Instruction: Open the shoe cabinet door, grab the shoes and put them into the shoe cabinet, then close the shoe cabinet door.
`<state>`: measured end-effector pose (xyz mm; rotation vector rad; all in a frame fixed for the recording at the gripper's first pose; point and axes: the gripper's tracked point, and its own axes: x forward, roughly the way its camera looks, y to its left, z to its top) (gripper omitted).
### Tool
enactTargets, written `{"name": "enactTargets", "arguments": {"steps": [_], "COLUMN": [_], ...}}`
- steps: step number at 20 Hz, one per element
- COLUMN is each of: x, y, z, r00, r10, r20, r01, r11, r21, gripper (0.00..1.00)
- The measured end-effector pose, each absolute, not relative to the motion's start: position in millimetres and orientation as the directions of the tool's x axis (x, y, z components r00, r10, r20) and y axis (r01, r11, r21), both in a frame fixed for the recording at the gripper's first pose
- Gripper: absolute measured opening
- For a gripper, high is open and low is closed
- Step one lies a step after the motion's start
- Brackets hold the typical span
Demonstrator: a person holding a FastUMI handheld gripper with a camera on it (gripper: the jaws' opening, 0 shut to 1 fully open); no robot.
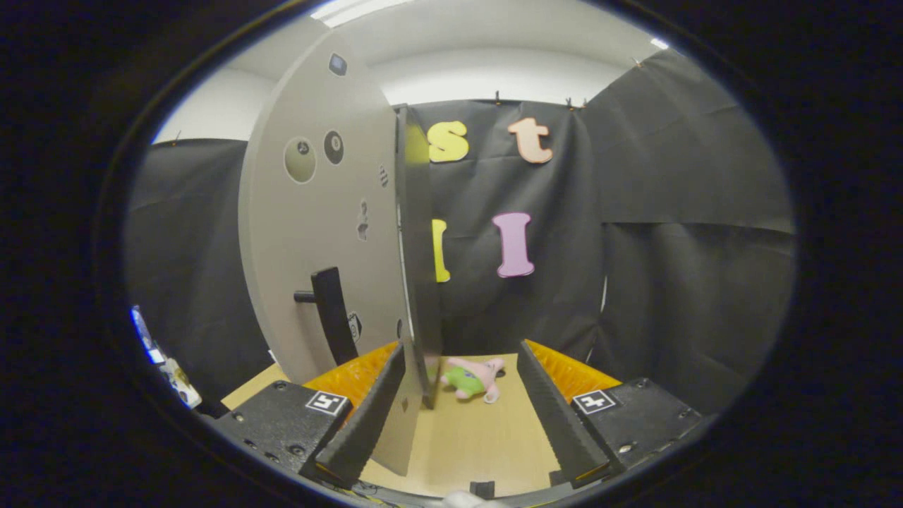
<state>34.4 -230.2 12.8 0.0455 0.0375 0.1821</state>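
One door edge is what my next move turns on. The cabinet door [317,233] stands swung out toward me, its free edge coming down between my fingers, hard up by the left one and well clear of the right. My gripper [462,416] is spread wide and has hold of nothing; I can't tell whether the left finger [367,416] touches the door's face or only stands beside it. The door's long axis runs upright, and its dark handle [331,317] sits on the face left of my left finger, upright too. I judge the door to be already open, though the cabinet's inside isn't visible to me here. Beyond the fingers, on the wooden floor [480,437] just past the door's bottom corner, lies a small pink and green plush toy [474,379]. I see no shoes from here, so I reckon I must draw back off the door edge and turn to find them.
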Motion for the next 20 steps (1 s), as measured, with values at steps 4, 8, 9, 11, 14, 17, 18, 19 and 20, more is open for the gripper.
{"name": "enactTargets", "arguments": {"steps": [4,8,9,11,14,17,18,19,20], "x": [46,39,39,39,39,35,36,39,42], "y": [-203,-193,-187,-166,-131,-89,-76,-62,-49], "z": [9,13,11,8,9,8,8,8,7], "r00": [0.961,0.968,0.967,0.966,0.966,0.969,0.969,0.969,0.969], "r10": [0.274,0.25,0.248,0.251,0.25,0.24,0.24,0.241,0.242], "r20": [-0.048,-0.037,-0.05,-0.056,-0.061,-0.058,-0.06,-0.061,-0.06], "r01": [-0.272,-0.25,-0.248,-0.249,-0.249,-0.239,-0.24,-0.24,-0.24], "r11": [0.962,0.968,0.969,0.968,0.968,0.971,0.971,0.97,0.97], "r21": [0.035,0.001,0.002,0.027,0.029,0.02,0.02,0.026,0.028], "gripper": [1.0,0.98,0.96,0.96,0.96,0.96,0.95,0.95,0.95]}}
